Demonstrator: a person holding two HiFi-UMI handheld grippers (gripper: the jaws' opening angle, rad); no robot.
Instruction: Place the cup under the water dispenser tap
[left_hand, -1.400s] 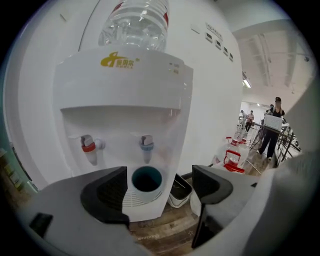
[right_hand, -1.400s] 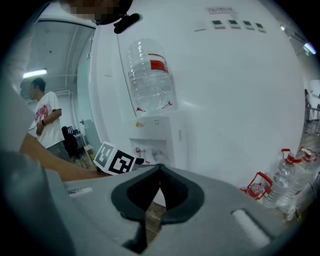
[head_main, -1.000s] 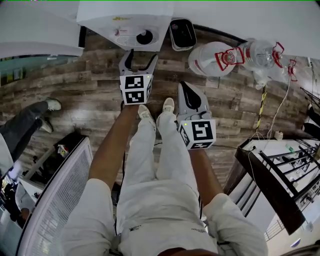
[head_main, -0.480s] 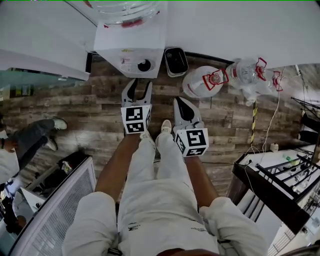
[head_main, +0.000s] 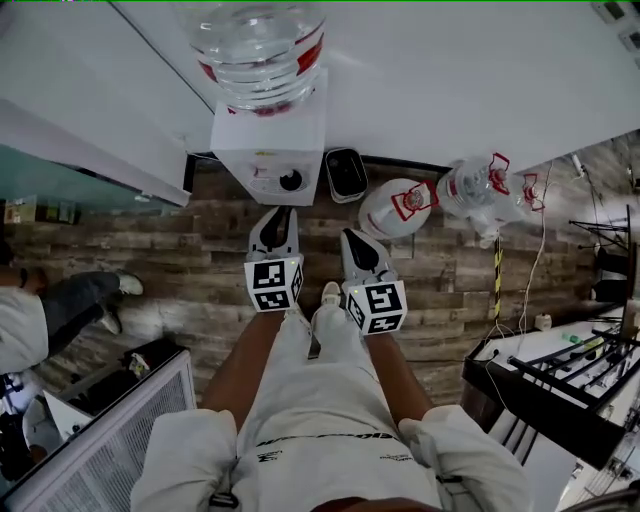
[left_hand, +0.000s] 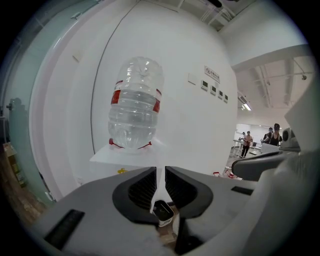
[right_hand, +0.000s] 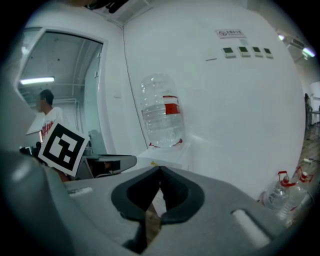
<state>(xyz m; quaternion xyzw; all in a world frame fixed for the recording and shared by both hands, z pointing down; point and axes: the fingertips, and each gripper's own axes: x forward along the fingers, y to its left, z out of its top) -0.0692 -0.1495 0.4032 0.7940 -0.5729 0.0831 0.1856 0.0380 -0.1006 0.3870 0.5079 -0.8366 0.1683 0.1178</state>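
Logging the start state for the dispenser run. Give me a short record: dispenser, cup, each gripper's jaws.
water dispenser: against the wall, ahead of both grippers
bottle: on top of the dispenser
cup: seen in no view
left gripper: jaws closing, narrow gap, nothing between
right gripper: jaws together, empty
spare bottles: on the floor, right of the dispenser
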